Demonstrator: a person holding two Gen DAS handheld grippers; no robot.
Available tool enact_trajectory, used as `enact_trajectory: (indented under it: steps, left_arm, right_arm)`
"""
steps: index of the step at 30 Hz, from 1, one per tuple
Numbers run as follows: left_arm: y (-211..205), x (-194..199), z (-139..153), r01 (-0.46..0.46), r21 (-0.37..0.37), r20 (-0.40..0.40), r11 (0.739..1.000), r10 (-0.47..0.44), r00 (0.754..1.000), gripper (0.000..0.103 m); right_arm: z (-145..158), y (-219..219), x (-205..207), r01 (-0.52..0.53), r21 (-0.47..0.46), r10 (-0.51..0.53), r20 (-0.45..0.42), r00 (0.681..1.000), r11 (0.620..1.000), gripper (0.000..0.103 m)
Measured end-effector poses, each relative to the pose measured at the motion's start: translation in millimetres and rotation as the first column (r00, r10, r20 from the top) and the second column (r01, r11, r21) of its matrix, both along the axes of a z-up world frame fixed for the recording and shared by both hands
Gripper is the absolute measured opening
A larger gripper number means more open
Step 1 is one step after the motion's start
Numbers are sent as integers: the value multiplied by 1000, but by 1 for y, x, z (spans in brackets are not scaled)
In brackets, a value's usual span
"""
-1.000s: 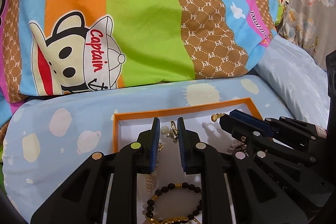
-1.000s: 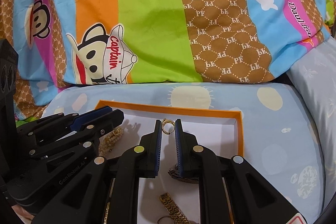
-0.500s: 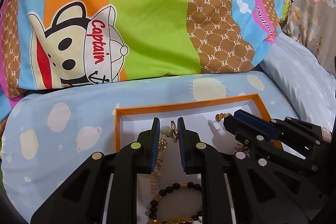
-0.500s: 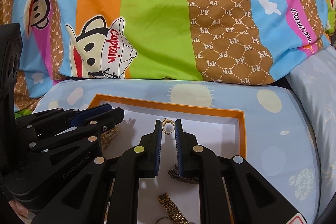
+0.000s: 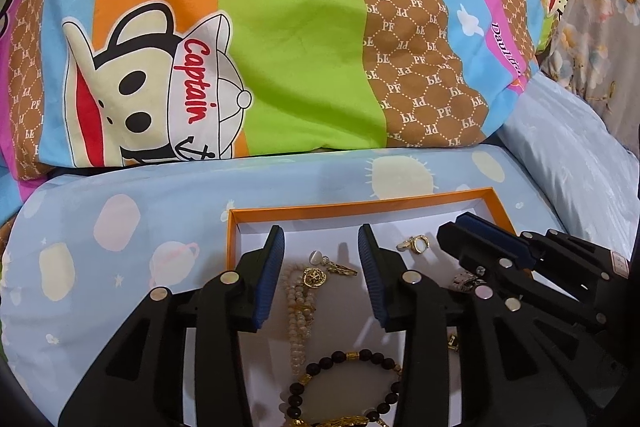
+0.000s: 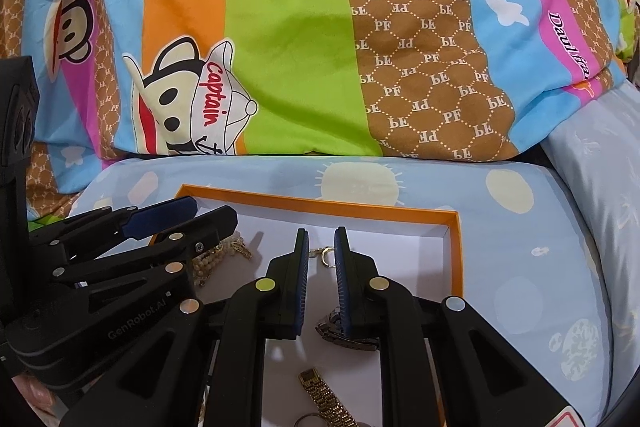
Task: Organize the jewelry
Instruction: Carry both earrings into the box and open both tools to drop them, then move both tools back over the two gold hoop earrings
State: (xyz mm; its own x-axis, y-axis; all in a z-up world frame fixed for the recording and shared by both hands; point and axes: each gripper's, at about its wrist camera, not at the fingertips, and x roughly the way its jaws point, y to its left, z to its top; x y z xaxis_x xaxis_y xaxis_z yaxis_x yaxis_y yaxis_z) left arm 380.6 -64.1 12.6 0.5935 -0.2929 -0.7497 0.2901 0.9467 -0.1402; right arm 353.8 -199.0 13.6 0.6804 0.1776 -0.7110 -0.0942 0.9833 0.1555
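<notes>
Over orange tray (image 5: 404,203) | L jaws just opened, empty | R jaws hold gold ring (image 6: 325,254)

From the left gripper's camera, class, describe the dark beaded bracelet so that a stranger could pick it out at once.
Find the orange-rimmed box with the white floor, lying on the pale blue cushion. At its near end, below the pearl strand, lies the beaded bracelet. It alone is a ring of round dark brown beads with a few gold ones; its neighbours are pale or gold.
</notes>
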Motion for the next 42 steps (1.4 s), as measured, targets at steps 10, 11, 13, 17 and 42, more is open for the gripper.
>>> enact_trajectory:
  steps: [10,11,13,17,42]
  left_arm:
    - [8,0,2,-21,-32,3,999,21,1000,37]
    - [8,-1,4,-19,-36,5,999,20,1000,38]
    - [9,-5,7,-19,-42,13,999,20,1000,47]
    - [9,-17,15,-20,-35,43,999,22,999,48]
    - [49,-175,25,2,-69,46,998,2,999,48]
  right_arm:
    - [16,-23,-18,12,23,-13,38,999,1000,13]
    - [17,-25,-21,10,15,-10,39,999,1000,13]
    - [18,-25,-29,10,-9,-9,42,999,1000,13]
    - [20,-20,-48,8,-53,-6,54,999,999,13]
    - [2,5,-235,-20,-41,21,10,1000,999,25]
